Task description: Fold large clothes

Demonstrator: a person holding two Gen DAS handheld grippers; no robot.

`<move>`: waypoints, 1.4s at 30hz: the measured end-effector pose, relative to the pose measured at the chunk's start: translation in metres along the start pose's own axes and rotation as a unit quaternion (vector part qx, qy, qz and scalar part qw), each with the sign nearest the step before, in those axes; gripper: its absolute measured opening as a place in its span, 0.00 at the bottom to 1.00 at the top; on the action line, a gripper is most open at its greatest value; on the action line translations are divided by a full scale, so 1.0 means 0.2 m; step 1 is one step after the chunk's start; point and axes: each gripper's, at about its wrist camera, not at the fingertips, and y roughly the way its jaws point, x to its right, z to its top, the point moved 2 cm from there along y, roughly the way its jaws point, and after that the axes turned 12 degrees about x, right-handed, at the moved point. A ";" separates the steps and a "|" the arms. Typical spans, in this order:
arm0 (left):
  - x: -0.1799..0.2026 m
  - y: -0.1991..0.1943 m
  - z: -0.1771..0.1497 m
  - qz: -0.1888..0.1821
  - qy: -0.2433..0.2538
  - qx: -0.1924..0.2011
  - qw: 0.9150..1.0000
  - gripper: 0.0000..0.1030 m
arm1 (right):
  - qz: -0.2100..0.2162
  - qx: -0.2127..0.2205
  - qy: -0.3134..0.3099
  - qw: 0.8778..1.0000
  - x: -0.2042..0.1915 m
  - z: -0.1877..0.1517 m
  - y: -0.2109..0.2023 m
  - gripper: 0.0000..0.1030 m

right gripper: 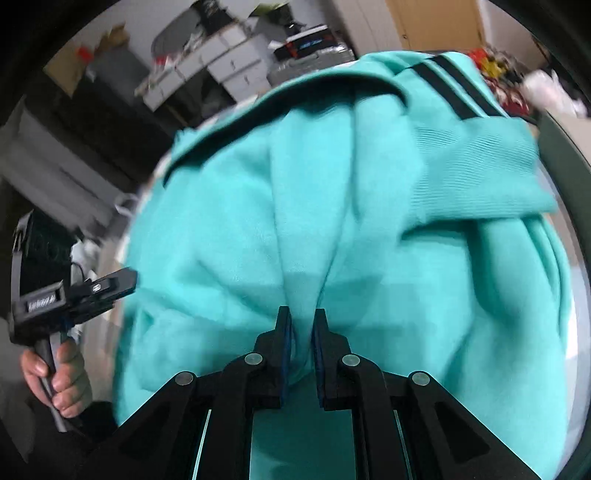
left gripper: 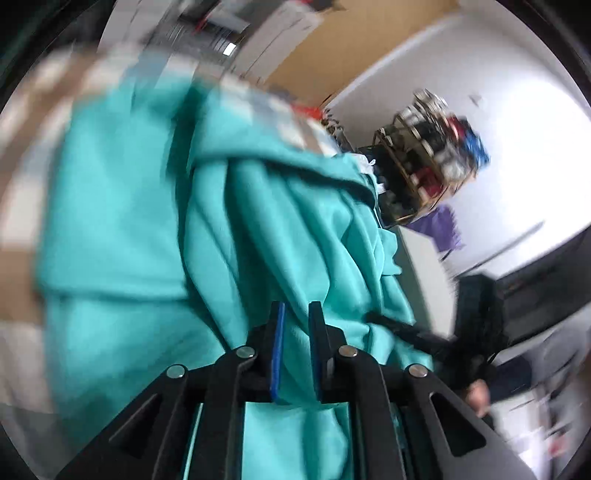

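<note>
2 claws: right claw (right gripper: 301, 325) pinches teal garment (right gripper: 277, 221); left claw (left gripper: 295, 321) slightly open; cluttered rm, white cabinets (right gripper: 221, 62).

A cluttered home room, used for storage.
White drawer cabinets (right gripper: 225, 74), a tan wooden door (right gripper: 439, 26) and a crammed gold wire shelf rack (left gripper: 417, 162) show it.

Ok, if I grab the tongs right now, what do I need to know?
Left tongs: a little open, pads not pressing on anything.
Right tongs: shut on a fold of the teal top.
Top: bunched up in front of both tongs, with its striped sleeve flopped across.
Done: no neat fold yet.
Left: probably spread it flat, then fold.
</note>
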 end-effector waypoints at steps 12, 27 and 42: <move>0.06 0.40 -0.32 0.026 0.116 -0.090 0.989 0.62 | 0.022 0.058 -0.040 0.997 -0.22 0.16 -0.17 0.13; -0.41 0.10 0.04 0.133 0.035 -0.077 0.987 0.62 | -0.108 0.068 -0.070 0.989 0.07 0.37 -0.08 0.61; -0.46 0.59 0.22 0.215 0.119 -0.158 0.956 0.64 | -0.139 -0.044 -0.105 0.984 0.19 0.40 0.32 0.39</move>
